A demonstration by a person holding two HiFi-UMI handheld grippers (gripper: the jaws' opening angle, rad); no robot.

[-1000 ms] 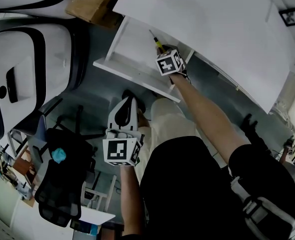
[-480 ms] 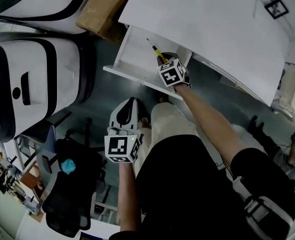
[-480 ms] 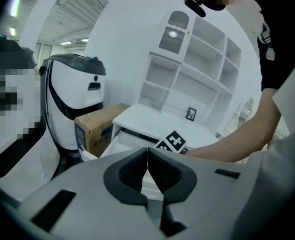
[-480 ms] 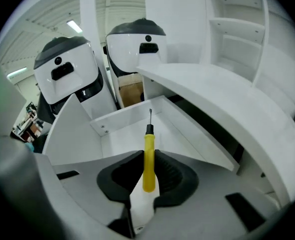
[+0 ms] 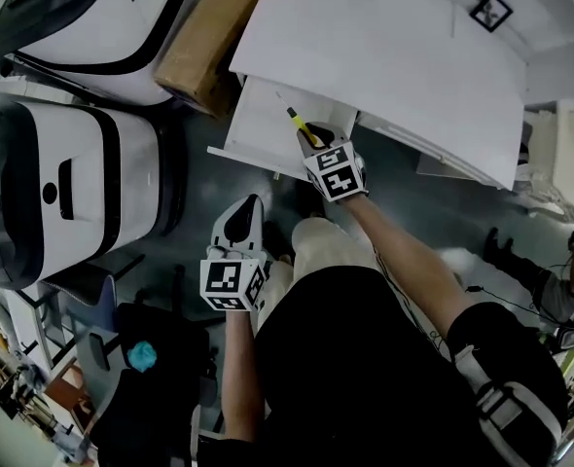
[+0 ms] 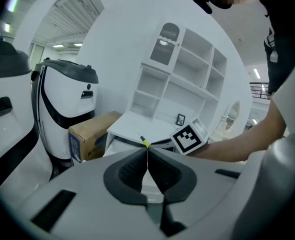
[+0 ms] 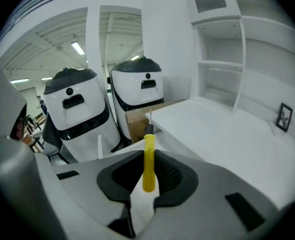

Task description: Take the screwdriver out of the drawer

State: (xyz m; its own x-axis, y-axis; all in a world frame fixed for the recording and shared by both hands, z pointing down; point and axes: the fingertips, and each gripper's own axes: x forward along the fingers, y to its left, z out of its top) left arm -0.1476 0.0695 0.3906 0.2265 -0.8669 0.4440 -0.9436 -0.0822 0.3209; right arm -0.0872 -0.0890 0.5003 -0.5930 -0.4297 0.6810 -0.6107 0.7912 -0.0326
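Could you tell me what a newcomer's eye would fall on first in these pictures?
The yellow-handled screwdriver stands out, clamped in the right gripper over the open white drawer. Two bulky white-and-black machines fill the head view's left side. The left gripper hangs shut and empty, nearer the person.

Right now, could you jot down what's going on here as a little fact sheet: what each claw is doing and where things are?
Right claw: shut on the yellow handle of the screwdriver, metal tip pointing outward
Left claw: shut, empty, held off to the side
Drawer: pulled open beneath the white desk
Nearby: cardboard box beside the desk
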